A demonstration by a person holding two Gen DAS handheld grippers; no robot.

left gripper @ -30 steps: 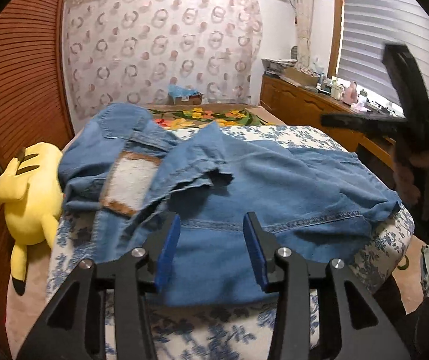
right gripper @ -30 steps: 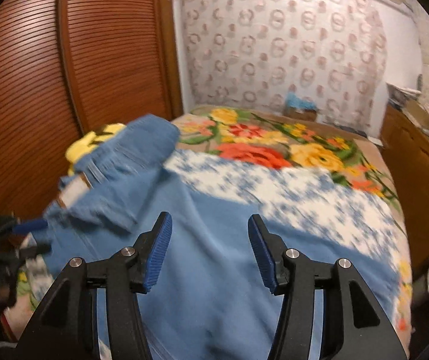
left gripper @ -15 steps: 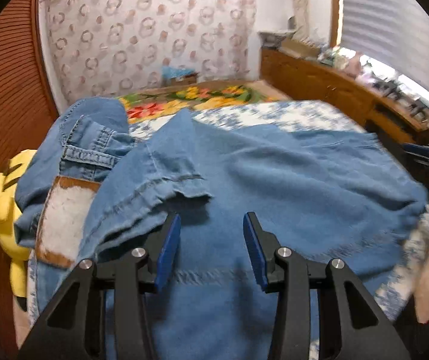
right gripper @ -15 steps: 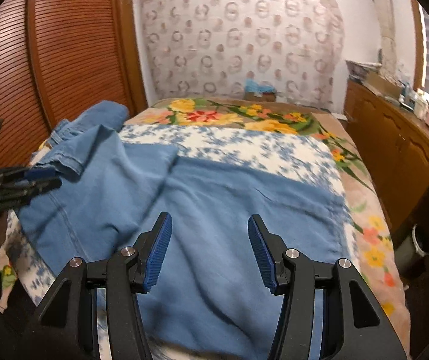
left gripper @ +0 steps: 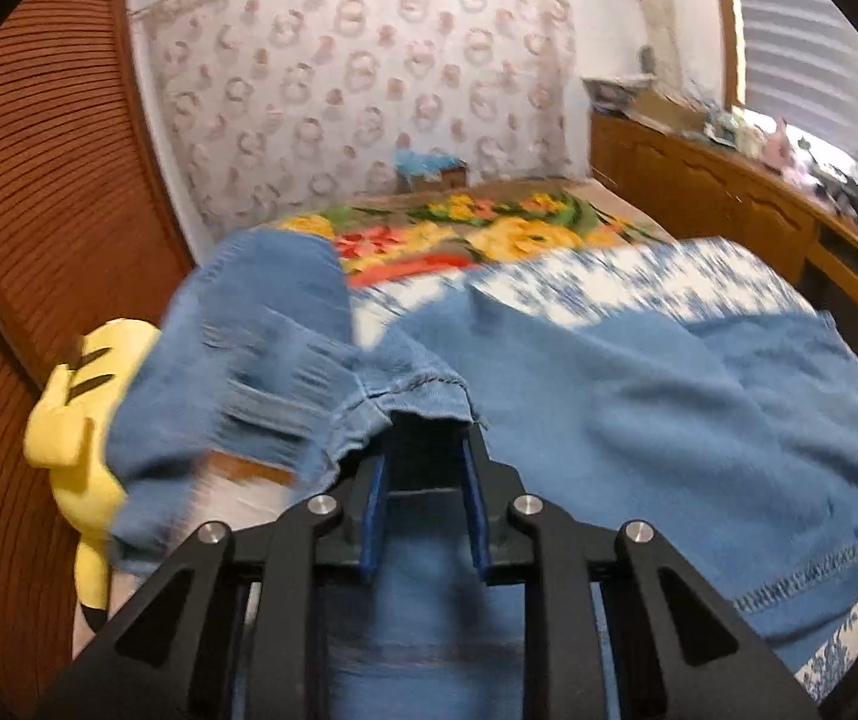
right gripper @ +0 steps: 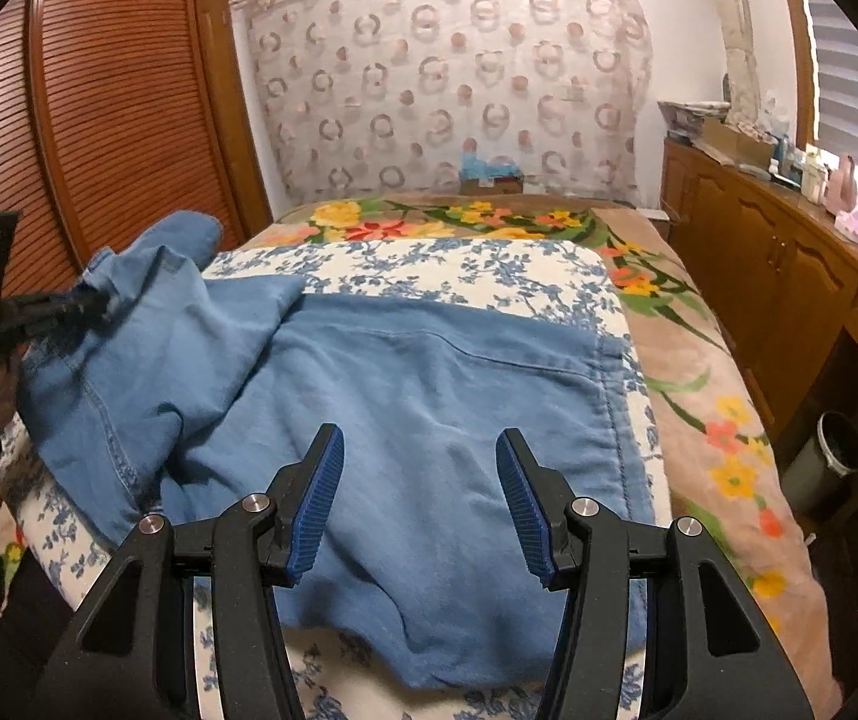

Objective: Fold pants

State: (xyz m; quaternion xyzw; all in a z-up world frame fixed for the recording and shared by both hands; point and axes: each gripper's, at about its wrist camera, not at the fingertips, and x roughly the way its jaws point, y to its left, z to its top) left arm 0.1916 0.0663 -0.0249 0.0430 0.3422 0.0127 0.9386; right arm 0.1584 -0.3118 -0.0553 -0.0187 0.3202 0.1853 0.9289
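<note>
**Left gripper reaches a denim hem while the right waits**

The pants (right gripper: 405, 396) lie spread across the bed (right gripper: 429, 264). The left gripper (left gripper: 423, 468) has its jaws narrowed, a hemmed edge draped over their tips; whether they pinch it I cannot tell. The right gripper (right gripper: 420, 498) hovers, jaws wide, flat denim beneath them, likely ready to anchor the fold.

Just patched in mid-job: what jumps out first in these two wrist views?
The blue denim pants sprawl over the floral bedspread, flat toward the right and bunched up at the left. There the left gripper has pushed into a fold under a hem, fingers apart, while the right gripper hovers open over the flat part. A yellow plush toy sits at the bed's left edge.
</note>
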